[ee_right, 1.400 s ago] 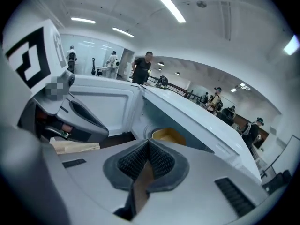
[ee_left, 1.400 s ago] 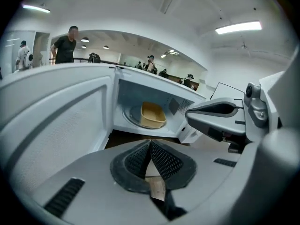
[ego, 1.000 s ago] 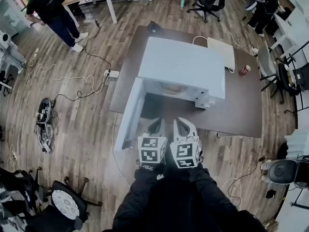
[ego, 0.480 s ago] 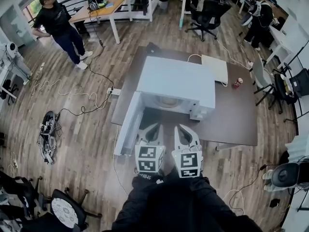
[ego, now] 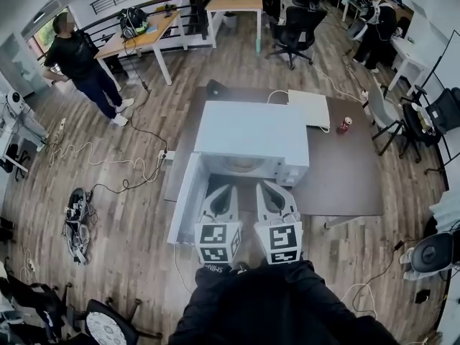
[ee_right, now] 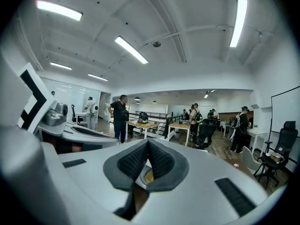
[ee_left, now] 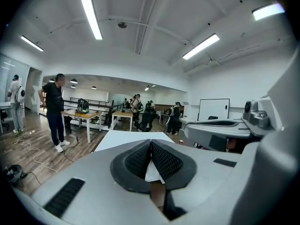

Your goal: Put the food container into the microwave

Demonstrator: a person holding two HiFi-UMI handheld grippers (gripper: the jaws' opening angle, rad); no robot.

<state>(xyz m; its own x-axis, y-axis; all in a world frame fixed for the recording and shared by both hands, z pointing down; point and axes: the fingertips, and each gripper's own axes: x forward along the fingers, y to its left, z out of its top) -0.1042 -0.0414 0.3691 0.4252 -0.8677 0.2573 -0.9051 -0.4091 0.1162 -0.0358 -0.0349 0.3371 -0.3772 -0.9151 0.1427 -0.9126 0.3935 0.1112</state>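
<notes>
The white microwave (ego: 251,131) stands on a dark table (ego: 345,171) with its door (ego: 183,200) swung open to the left. The food container (ego: 243,165) shows as a pale round shape inside the cavity. My left gripper (ego: 227,190) and right gripper (ego: 266,187) are side by side just in front of the opening, both shut with nothing between their pads. In the left gripper view the left gripper (ee_left: 151,144) points over the microwave's white top (ee_left: 126,139). Below the right gripper (ee_right: 147,144), a yellowish rim (ee_right: 146,175) peeks between its pads.
A red can (ego: 345,125) and a white flat board (ego: 313,108) lie on the table's far right. A person (ego: 75,56) stands at the far left by a desk. Cables (ego: 108,164) trail over the wooden floor. Office chairs (ego: 295,27) stand behind the table.
Both grippers stay shut and side by side before the open microwave. The head view has lifted, showing more of the room behind.
</notes>
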